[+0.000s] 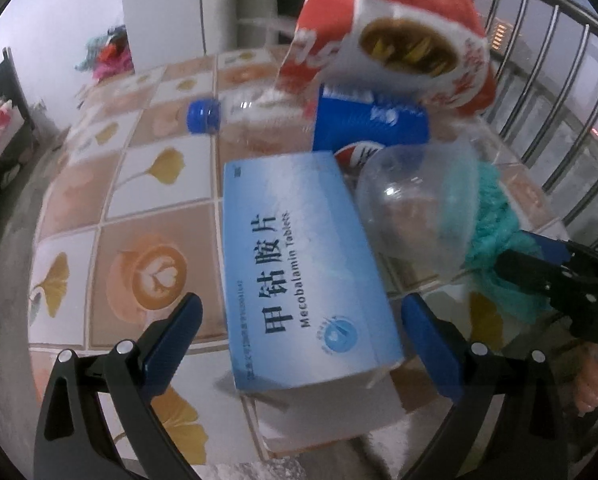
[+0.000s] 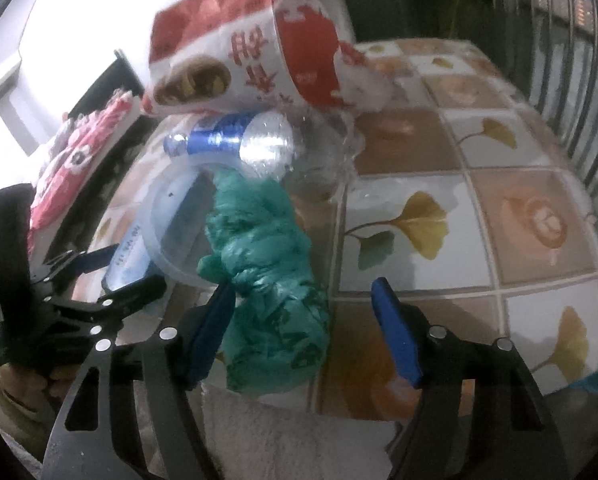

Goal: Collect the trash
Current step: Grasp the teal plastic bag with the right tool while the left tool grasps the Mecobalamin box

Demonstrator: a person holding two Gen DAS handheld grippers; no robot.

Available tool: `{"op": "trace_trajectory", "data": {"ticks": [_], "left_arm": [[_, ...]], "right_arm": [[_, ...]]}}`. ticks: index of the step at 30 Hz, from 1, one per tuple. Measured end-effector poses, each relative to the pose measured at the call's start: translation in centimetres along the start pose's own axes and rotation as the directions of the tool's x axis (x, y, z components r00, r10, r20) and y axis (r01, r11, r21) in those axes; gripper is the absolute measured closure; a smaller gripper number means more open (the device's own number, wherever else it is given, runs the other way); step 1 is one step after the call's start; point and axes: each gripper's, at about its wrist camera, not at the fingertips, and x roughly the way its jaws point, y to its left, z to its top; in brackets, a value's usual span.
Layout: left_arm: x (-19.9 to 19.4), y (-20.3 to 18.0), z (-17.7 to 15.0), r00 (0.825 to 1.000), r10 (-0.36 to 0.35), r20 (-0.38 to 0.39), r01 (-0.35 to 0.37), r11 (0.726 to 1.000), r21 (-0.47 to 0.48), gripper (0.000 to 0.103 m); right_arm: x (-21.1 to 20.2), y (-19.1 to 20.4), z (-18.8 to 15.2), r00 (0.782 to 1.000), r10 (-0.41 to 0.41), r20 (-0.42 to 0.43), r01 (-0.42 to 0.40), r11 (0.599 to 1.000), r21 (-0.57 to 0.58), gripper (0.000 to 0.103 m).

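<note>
While both my grippers hang over the tiled table (image 1: 151, 184), this is how the trash lies, left to right:

Left gripper (image 1: 299, 344): spread wide, straddling the blue-white tablet box (image 1: 299, 264); neither pad presses it, so I grasp nothing yet. I straddle it across its short width because, I judge, that is the span my fingers can close on.

Tablet box: flat on the tiles at the near edge, its near end jutting slightly past the edge.

Clear plastic dome (image 1: 415, 208): just right of the box, on its side, touching the green bag.

Blue-capped bottle (image 1: 259, 114): on its side behind the box, under the tilted red-and-white carton (image 1: 383, 28).

Right gripper (image 2: 303, 328): parted around the crumpled green bag (image 2: 267, 280); the left pad sits against the bag, the right pad stands clear, so nothing is clenched.

Green bag: at the near table edge, soft and bunched, likely to squash as I close.
</note>
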Motion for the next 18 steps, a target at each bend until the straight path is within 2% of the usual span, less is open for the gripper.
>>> {"op": "trace_trajectory", "data": {"ticks": [2, 4, 5, 7, 8, 13, 18], "left_arm": [[0.4, 0.3, -0.1, 1.0, 0.004, -0.009, -0.004, 1.0, -0.007, 0.008], [0.6, 0.9, 0.0, 1.0, -0.002, -0.013, 0.002, 1.0, -0.027, 0.016], [0.6, 1.0, 0.0, 1.0, 0.001, -0.01, -0.002, 0.999, -0.033, 0.019], [0.3, 1.4, 0.0, 1.0, 0.011, -0.006, -0.011, 0.999, -0.04, 0.032], [0.2, 1.6, 0.0, 1.0, 0.01, -0.007, -0.01, 0.999, -0.046, 0.033], [-0.9, 3.1, -0.2, 1.0, -0.003, 0.0, 0.003, 0.993, -0.12, 0.034], [-3.6, 4.4, -0.9, 0.998, 0.03, 0.058, -0.019, 0.986, -0.167, 0.034]], "right_arm": [[0.5, -0.1, 0.1, 1.0, 0.013, -0.021, -0.013, 1.0, -0.002, 0.048], [0.5, 0.1, 0.1, 1.0, 0.014, -0.024, -0.014, 1.0, -0.01, 0.059], [0.5, 0.1, 0.0, 1.0, 0.016, -0.026, -0.017, 1.0, -0.012, 0.061], [0.3, 0.0, 0.0, 0.999, 0.027, -0.025, -0.027, 1.0, -0.001, 0.064], [0.1, 0.0, -0.1, 0.999, 0.031, -0.025, -0.031, 1.0, 0.005, 0.073], [-0.8, -1.1, -0.4, 1.0, 0.021, -0.015, -0.021, 0.999, 0.041, 0.074], [-2.3, -2.2, -0.9, 0.999, 0.032, 0.016, -0.033, 0.995, 0.093, 0.075]]}}
